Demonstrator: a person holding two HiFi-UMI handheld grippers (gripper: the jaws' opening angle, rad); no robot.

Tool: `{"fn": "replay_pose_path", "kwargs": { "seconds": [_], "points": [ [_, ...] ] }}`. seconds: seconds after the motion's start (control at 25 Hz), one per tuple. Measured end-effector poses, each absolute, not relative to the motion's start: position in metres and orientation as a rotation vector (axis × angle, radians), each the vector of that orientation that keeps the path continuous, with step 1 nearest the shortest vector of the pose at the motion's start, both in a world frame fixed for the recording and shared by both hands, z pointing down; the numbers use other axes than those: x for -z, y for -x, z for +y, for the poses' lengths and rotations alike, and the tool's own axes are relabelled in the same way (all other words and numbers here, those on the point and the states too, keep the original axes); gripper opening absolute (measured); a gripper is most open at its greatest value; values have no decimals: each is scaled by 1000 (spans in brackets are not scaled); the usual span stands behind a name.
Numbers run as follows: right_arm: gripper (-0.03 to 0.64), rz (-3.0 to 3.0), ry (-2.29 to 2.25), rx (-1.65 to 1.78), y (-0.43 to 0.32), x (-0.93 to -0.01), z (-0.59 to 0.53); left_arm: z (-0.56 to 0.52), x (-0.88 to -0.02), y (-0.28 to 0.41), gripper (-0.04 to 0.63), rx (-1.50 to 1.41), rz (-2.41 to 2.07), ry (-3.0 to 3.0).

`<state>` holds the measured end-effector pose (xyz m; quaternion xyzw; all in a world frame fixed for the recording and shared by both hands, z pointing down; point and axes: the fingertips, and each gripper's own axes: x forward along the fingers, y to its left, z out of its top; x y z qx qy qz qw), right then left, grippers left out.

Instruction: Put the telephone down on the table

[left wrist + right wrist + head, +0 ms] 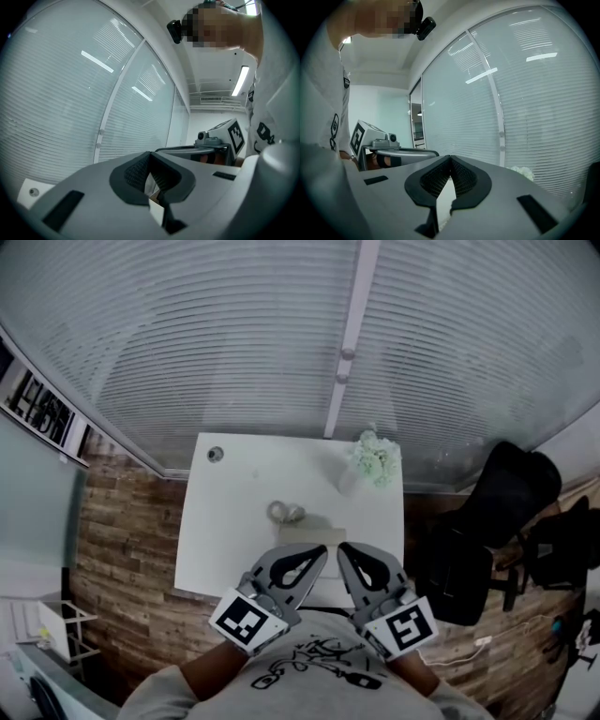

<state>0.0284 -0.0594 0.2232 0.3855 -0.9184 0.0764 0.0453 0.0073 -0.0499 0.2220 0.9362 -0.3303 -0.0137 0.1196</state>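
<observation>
On the white table [234, 521] lies a pale flat slab [314, 533], with a small grey rounded piece [286, 513] just behind it. They are too small for me to tell whether they are the telephone. My left gripper [320, 552] and right gripper [343, 550] hover side by side over the table's near edge, just in front of the slab. In the left gripper view the left gripper [149, 156] is shut, its pads meeting with nothing between them. In the right gripper view the right gripper [450, 160] is likewise shut and empty. Each sees the other beside it: the right gripper [220, 140] and the left gripper [386, 149].
A bunch of pale green flowers [377, 457] stands at the table's far right corner, and a round grommet [215, 454] sits at the far left. Window blinds [281, 334] run behind the table. Black chairs [487, 521] stand to the right on the wood floor.
</observation>
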Motion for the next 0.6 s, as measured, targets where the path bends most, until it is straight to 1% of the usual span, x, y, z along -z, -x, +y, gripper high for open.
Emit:
{"fn": "replay_pose_path", "kwargs": {
  "seconds": [0.6],
  "points": [
    [34,-2804,-1155,-247,-27,-228,-64,-55,-225,-8,2,39,-977,-2714]
  ]
}}
